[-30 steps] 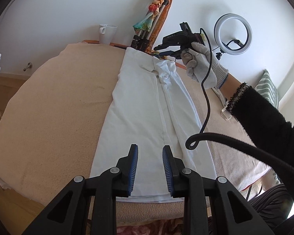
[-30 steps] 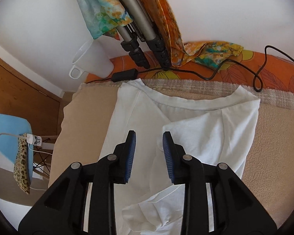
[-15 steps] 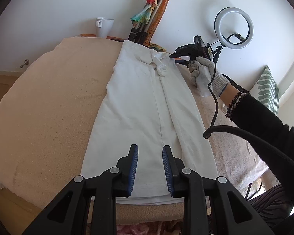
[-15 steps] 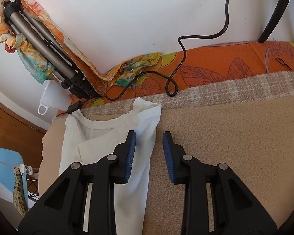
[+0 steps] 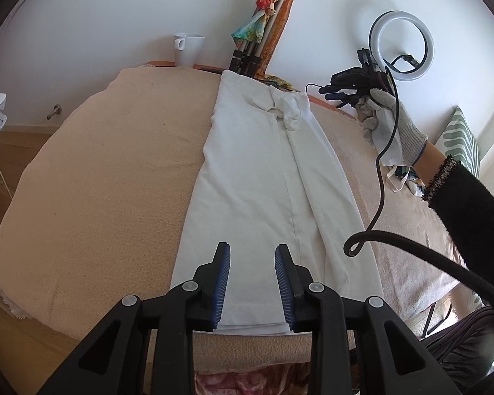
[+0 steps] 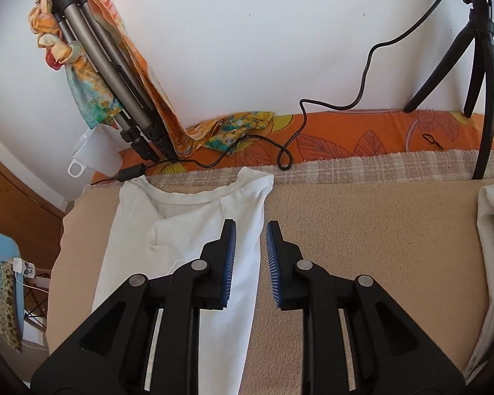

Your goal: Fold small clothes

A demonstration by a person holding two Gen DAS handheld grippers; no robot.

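Left tongs (image 5: 252, 283) spread a little and opening, nothing between the blue ribbed pads, hovering over the near hem of the white cotton T-shirt (image 5: 266, 177). Right tongs (image 6: 250, 256) also apart but closing, empty, poised just past the shirt's right folded edge near the collar, over the bare beige fleece blanket (image 6: 362, 247) covering the bench. In the left view, right tongs (image 5: 337, 90) gripped in a white-gloved hand (image 5: 387, 121) beyond the shirt's far right corner.

Shirt laid flat and lengthwise ahead of the left tongs, both sides already folded inward into a long narrow strip, a crumpled sleeve bunched near the neckline, far end close to the wall. Remaining, by the look of it: folding the strip end to end.

Handling, as a judgement: light, limp, thin knit; no stiffness, so sags and drapes wherever unsupported, and layers liable to slide apart or unfold if lifted by one ply only. Not fragile, not slippery against the fleece; some drag likely. Best hold: pinching all layers together at the corners of one short end, hem corners beneath the left tongs or shoulder corners beside the right tongs, then carrying that end over evenly with both.
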